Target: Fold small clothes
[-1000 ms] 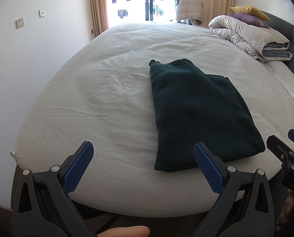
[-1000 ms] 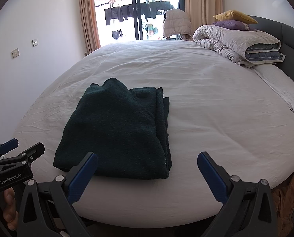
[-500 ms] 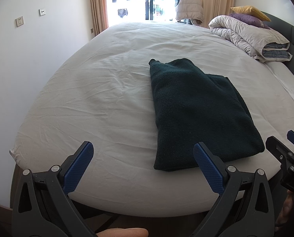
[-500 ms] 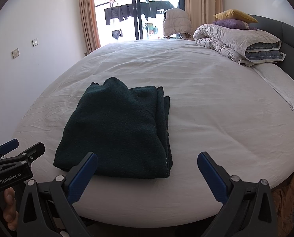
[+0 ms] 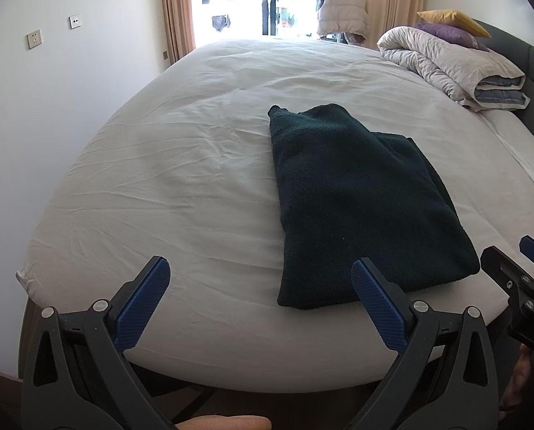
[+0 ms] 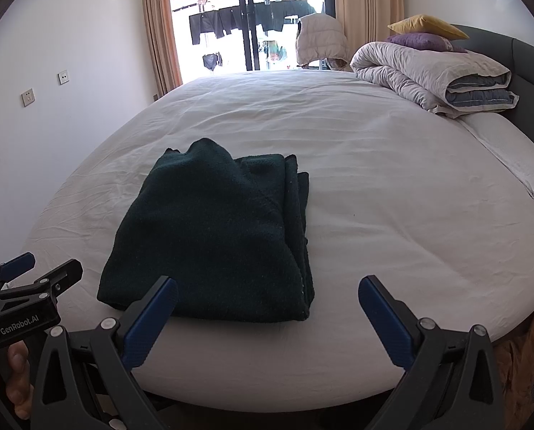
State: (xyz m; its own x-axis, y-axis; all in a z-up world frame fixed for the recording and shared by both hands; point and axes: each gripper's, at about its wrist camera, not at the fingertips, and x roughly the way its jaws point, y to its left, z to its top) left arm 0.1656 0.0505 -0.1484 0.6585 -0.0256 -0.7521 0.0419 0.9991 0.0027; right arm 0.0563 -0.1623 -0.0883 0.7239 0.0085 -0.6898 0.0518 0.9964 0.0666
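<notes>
A dark green fleece garment (image 5: 360,200) lies folded into a flat rectangle on the white bed sheet (image 5: 180,186), near the bed's front edge. It also shows in the right wrist view (image 6: 216,236). My left gripper (image 5: 261,268) is open and empty, held off the bed's front edge, to the left of the garment's near end. My right gripper (image 6: 267,286) is open and empty, held off the front edge near the garment's right corner. Each gripper shows at the edge of the other's view: the right one (image 5: 518,279), the left one (image 6: 26,276).
A rolled grey duvet (image 6: 435,75) with a purple pillow (image 6: 424,41) and a yellow pillow (image 6: 428,25) lies at the back right by the dark headboard (image 6: 525,64). A window with hanging laundry (image 6: 252,18) is behind the bed. A white wall (image 5: 69,71) stands on the left.
Both grippers have stayed open and almost still. The right wrist view has drifted very slightly. The garment has not moved.
</notes>
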